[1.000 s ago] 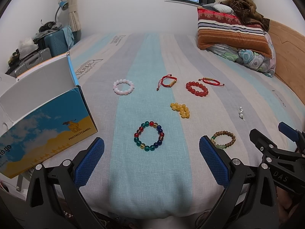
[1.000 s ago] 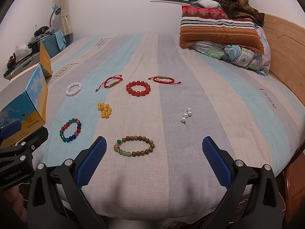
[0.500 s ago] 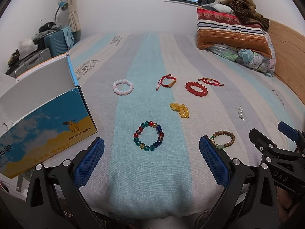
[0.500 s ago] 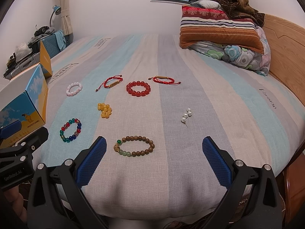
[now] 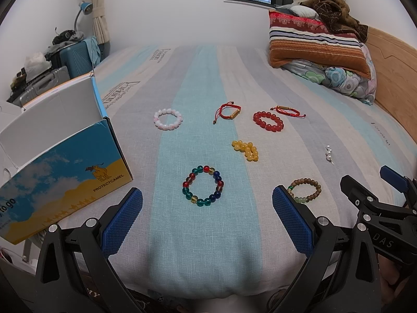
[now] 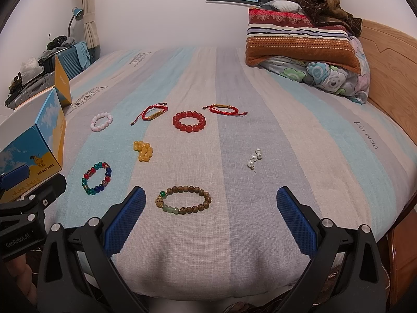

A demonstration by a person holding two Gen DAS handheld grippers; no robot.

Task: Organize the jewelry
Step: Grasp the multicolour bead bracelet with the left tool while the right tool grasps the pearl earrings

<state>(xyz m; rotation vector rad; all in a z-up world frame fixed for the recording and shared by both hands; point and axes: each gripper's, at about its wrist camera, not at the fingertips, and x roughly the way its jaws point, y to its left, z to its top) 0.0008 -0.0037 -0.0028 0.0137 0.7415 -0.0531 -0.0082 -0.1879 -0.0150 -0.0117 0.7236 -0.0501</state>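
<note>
Several bracelets lie on the striped bed. A multicoloured bead bracelet (image 5: 203, 185) lies just ahead of my open, empty left gripper (image 5: 207, 221). A brown wooden bead bracelet (image 6: 183, 199) lies just ahead of my open, empty right gripper (image 6: 211, 221), nearer its left finger. Farther off lie a yellow bead bracelet (image 5: 245, 150), a pink-white bracelet (image 5: 167, 118), a red bead bracelet (image 5: 268, 121), two red cord bracelets (image 5: 229, 112) (image 5: 286, 110) and a pearl piece (image 6: 254, 157). An open blue and yellow box (image 5: 60, 172) stands at the left.
Pillows and a brown blanket (image 5: 318, 39) are piled at the far right by the wooden headboard (image 6: 385, 52). Suitcases and a lamp (image 5: 65, 54) stand beyond the bed's left side. The bed's front edge (image 5: 208, 284) is right below the grippers.
</note>
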